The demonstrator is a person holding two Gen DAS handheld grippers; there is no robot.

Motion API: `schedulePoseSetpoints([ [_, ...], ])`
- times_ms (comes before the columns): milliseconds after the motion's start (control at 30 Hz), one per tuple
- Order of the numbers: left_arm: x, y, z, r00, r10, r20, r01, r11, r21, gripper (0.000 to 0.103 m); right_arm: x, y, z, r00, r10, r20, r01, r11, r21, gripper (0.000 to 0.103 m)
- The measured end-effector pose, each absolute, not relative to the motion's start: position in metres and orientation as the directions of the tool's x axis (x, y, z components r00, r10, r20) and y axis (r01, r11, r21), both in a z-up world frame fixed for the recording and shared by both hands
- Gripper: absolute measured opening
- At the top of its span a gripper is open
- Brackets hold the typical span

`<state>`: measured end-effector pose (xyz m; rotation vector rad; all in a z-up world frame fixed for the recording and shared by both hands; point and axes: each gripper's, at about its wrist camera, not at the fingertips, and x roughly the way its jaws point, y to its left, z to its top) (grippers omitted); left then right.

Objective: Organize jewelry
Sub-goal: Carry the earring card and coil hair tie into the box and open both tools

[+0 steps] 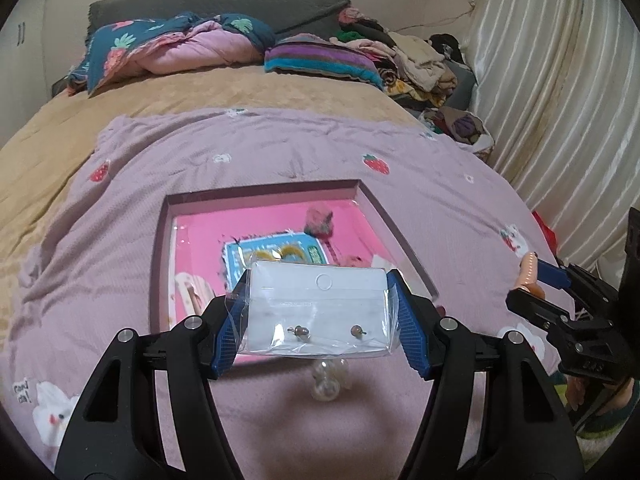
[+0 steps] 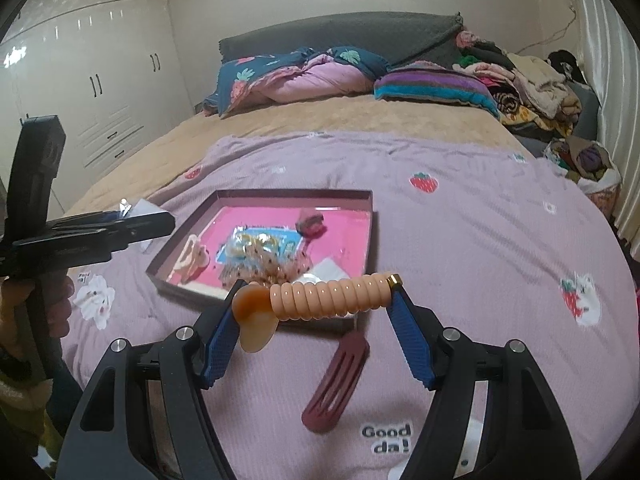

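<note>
Right now both tongs hover over a bed covered by a lilac blanket (image 1: pixel 400 200) printed with strawberries. The left tongs (image 1: pixel 318 308) are clamped on a clear plastic packet (image 1: pixel 318 312), their blue pads pressing its two side edges; inside the packet sits a white card carrying two small stud earrings (image 1: pixel 300 331) near its lower edge. The packet is held in the air above the near edge of a shallow box (image 1: pixel 264 194) with a bright pink floor, which lies on the blanket. Inside the box I can make out a blue-bordered packet (image 1: pixel 276 256) with yellowish pieces, a dark red fuzzy thing (image 1: pixel 320 220) toward the far side and a pale striped item (image 1: pixel 192 288) at the left; what each is exactly I cannot tell. Just below the held packet, on the blanket, rests a cluster of clear beads (image 1: pixel 328 380).

The right tongs (image 2: pixel 316 300) are clamped on a peach-coloured spiral coil tie (image 2: pixel 332 294), gripped end to end, with a gold cap at its right end and an amber, translucent ornament at its left. It hangs above the near rim of the same box (image 2: pixel 296 193). On the blanket beneath it lies a maroon slotted hair clip (image 2: pixel 338 384), well outside the box. A hand (image 2: pixel 52 304) holding the left tool shows at the left of the right wrist view. Pillows and heaped clothes (image 2: pixel 532 80) lie at the head of the bed.
</note>
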<state>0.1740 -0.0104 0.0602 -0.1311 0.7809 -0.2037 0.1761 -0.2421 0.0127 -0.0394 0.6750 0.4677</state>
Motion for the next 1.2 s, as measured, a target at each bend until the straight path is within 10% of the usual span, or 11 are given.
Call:
schedulePoseSetpoints([
  [1200, 0.254, 0.029, -0.012, 0.608, -0.129, -0.784, -0.009, 0.985, -0.170, 0.057, 0.295, -0.183, -0.047, 0.603, 0.344, -0.719, -0.437, 0.897, 0.062, 0.069],
])
